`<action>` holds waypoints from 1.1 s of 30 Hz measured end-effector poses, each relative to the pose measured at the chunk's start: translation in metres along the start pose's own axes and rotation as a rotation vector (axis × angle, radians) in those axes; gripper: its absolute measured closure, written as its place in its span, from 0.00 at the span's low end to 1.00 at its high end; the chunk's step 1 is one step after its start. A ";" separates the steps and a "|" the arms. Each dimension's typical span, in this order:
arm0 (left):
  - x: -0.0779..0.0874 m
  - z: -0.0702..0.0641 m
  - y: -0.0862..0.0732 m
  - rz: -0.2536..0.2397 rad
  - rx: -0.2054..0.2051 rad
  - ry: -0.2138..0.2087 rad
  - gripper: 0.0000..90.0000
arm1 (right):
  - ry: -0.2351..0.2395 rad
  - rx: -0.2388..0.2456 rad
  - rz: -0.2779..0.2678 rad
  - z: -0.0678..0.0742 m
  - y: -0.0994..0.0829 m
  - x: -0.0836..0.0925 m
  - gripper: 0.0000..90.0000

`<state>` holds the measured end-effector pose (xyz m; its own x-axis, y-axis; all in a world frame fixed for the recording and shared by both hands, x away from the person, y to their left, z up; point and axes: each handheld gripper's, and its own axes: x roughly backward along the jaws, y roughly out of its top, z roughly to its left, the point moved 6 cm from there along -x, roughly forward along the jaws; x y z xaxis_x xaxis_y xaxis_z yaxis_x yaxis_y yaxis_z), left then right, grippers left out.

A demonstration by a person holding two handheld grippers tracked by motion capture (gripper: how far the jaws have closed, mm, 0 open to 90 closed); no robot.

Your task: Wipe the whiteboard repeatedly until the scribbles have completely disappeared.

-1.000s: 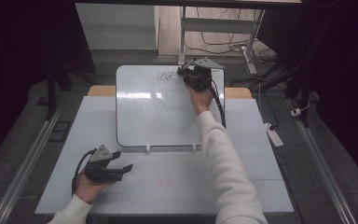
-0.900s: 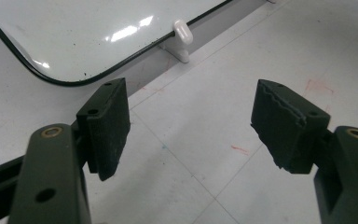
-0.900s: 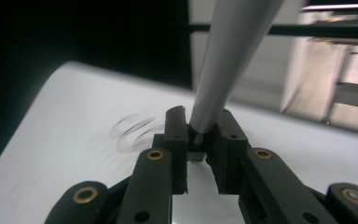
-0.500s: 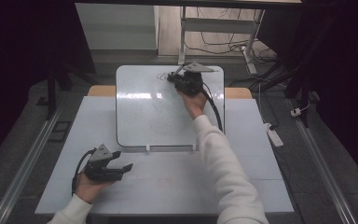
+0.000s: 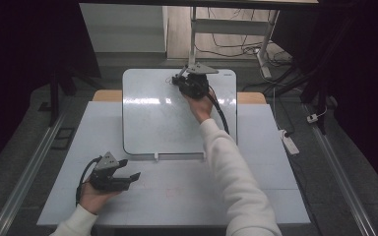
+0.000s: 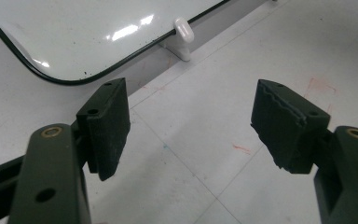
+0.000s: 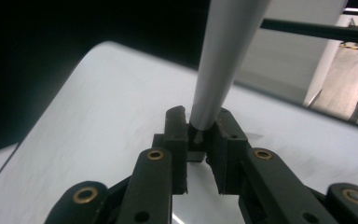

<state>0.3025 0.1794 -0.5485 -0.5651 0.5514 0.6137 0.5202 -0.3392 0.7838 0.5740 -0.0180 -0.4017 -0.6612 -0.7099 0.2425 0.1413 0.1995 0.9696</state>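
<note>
Resting flat on the surface [image 5: 275, 162]: one whiteboard [image 5: 152, 123]. Right tongs [image 7: 200, 135] pinching a grey tapered shaft [image 7: 223, 56] over the whiteboard's far edge. Left tongs [image 6: 191, 126] spread, empty, low over the surface beside the whiteboard's near corner.

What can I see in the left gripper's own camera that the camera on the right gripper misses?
Left gripper view: the left gripper with jaws wide apart and nothing between them, red marks on the table, and a white clip at the whiteboard's edge. Right gripper view: the right gripper shut on a grey marker. Both show the whiteboard.
</note>
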 end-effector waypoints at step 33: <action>0.000 0.000 0.000 0.001 -0.002 -0.002 0.32 | 0.014 -0.010 -0.022 0.016 0.001 -0.014 0.86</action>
<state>0.3026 0.1795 -0.5487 -0.5636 0.5523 0.6143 0.5197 -0.3409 0.7834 0.5716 0.0030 -0.4045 -0.6537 -0.7237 0.2212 0.1340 0.1770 0.9750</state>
